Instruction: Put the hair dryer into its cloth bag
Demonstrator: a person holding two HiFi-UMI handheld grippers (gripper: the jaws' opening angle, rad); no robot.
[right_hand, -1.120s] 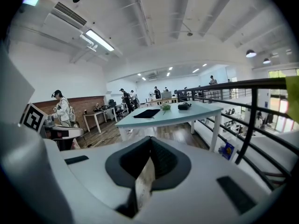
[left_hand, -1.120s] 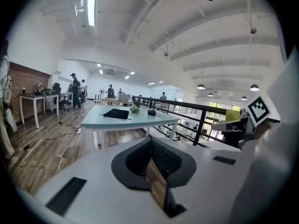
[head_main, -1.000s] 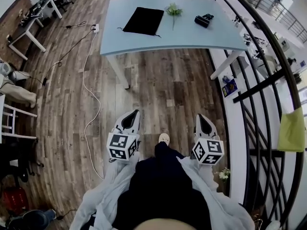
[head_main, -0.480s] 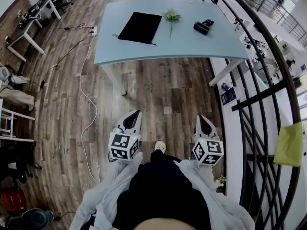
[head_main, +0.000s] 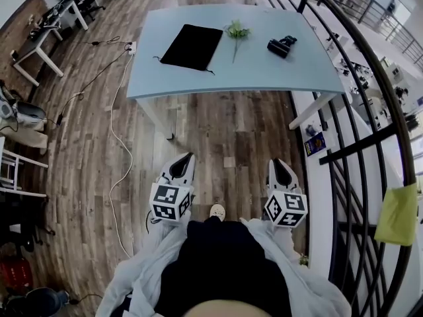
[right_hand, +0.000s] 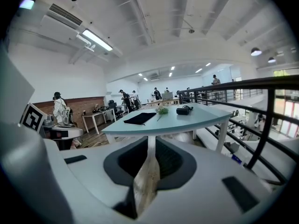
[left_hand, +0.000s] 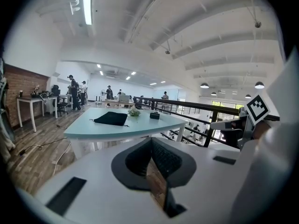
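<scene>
Black drawstring cloth bag [head_main: 192,46] lies flat on the pale blue worktop [head_main: 198,78], left of a small green artificial sprig [head_main: 235,30]. The compact black hair dryer [head_main: 281,46] sits apart on the sprig's right, outside the bag. Both claws hang over the brown plank floor [head_main: 225,131], well short of the worktop. The left claw [head_main: 186,157] has its jaws drawn together and empty. The right claw [head_main: 275,162] has just been opening to a thin slit, with nothing between its jaws.
</scene>
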